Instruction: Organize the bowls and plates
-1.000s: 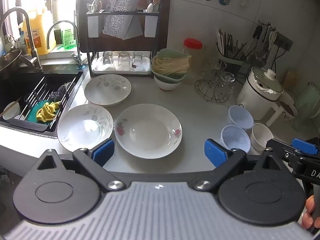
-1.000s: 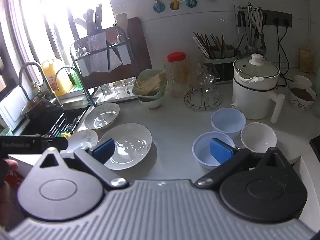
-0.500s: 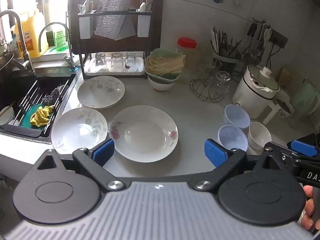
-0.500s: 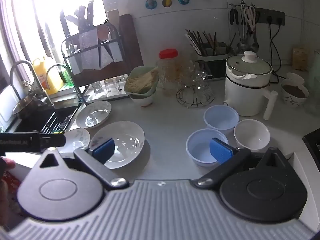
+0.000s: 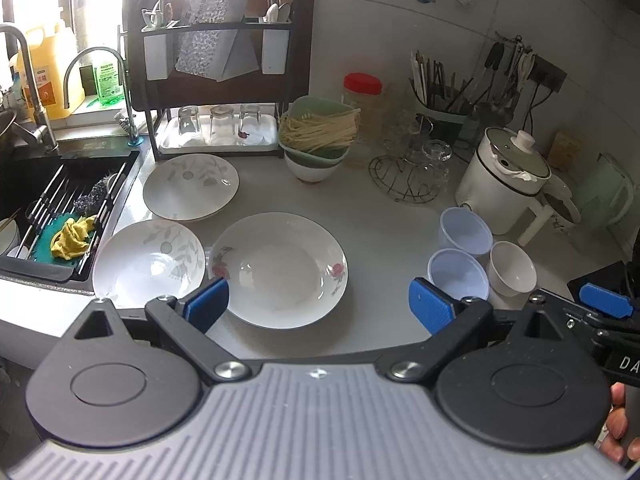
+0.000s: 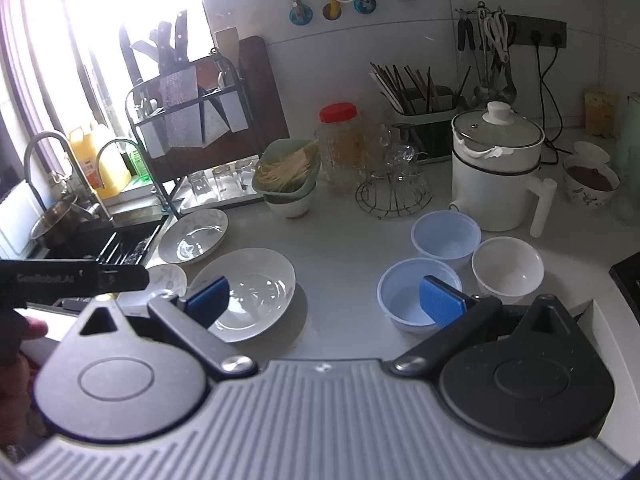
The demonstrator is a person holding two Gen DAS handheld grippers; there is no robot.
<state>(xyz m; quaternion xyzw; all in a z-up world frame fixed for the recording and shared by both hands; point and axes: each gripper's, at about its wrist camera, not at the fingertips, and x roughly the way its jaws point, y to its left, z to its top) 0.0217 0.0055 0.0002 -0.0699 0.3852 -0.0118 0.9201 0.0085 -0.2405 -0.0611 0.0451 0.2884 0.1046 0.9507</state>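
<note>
left gripper (image 5: 318, 306): fingers spread wide, nothing between them, hovering over the front edge of the counter (image 5: 384, 216)
right gripper (image 6: 324, 298): also spread wide and empty, above the front edge, between plates and bowls
red-flower plate (image 5: 278, 270): flat on the counter, near the front edge, about midway along it
leaf plate, front (image 5: 150, 262): just left of the red-flower plate, beside the sink (image 5: 52, 200), at the front-left part of the counter
leaf plate, rear (image 5: 191, 187): behind the front one, just ahead of the dish rack (image 5: 218, 80)
blue bowls: two, one near the front edge (image 6: 418, 294), the other (image 6: 446, 236) behind it, close to the white pot (image 6: 496, 168)
white bowl (image 6: 507, 266): just right of the blue pair, toward the right edge
noodle bowl stack (image 5: 318, 144): at the back, between rack and red-lidded jar (image 5: 362, 100)
hands: fingers barely showing at the frame edges, gripping the handles
</note>
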